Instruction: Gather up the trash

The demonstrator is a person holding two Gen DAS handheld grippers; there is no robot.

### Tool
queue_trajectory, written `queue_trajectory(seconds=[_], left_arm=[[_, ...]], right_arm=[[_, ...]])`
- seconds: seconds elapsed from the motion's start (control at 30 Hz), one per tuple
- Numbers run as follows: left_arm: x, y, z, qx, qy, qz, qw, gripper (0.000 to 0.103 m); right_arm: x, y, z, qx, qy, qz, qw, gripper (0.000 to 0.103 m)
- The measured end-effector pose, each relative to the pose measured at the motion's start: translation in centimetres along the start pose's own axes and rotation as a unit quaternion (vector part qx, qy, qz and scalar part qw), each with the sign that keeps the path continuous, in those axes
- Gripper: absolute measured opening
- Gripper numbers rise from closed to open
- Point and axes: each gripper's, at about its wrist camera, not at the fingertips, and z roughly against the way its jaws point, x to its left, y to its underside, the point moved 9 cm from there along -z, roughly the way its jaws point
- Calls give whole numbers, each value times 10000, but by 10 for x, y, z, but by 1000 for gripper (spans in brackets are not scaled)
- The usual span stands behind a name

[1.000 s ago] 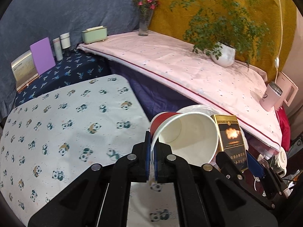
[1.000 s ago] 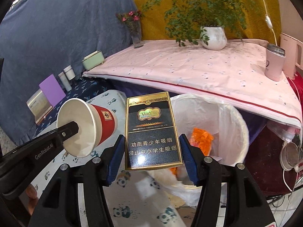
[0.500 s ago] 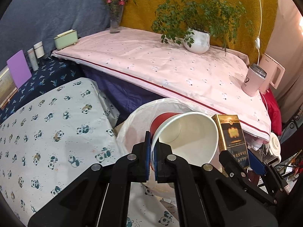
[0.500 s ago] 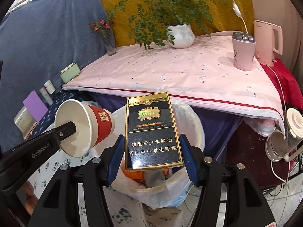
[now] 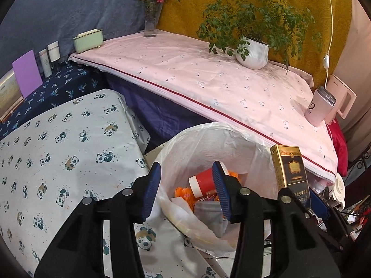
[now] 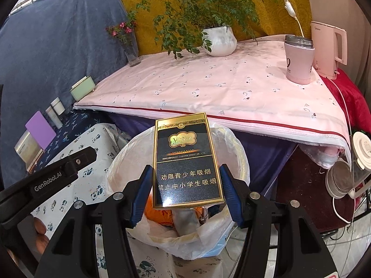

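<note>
A white-lined trash bin (image 5: pixel 204 136) stands on the floor below both grippers; it also shows in the right wrist view (image 6: pixel 120 162). A red paper cup (image 5: pixel 201 181) lies inside it on orange scraps. My left gripper (image 5: pixel 186 186) is open and empty above the bin. My right gripper (image 6: pixel 185 187) is shut on a black and gold cigarette pack (image 6: pixel 185 159), held upright over the bin. The pack also shows at the right in the left wrist view (image 5: pixel 291 171).
A panda-print table (image 5: pixel 58 148) lies to the left of the bin. A pink-clothed table (image 6: pixel 220 81) behind holds a potted plant (image 6: pixel 219 40), a pink mug (image 6: pixel 299 60), a kettle (image 6: pixel 329 48) and a flower vase (image 5: pixel 150 20).
My left gripper has opened and the red cup has dropped into the bin. Both grippers have moved over the bin. The pack stays held in the right gripper.
</note>
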Motion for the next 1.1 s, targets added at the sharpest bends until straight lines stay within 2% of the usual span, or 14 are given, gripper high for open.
queue_trajectory(seconds=[0.8,0.97,1.1], left_arm=[[50,12,-10,112,-362,251,9990,44],[56,15,-6,114,-491,265,9984,53],[58,16,2,152,-553,248,9980,56]], right_arm=[[37,-1,-29,189,-194,312,9991,57],[43,-2,-24,202,-244,334,9989,59],[46,-5,-11,196,-162,561,9981,67]])
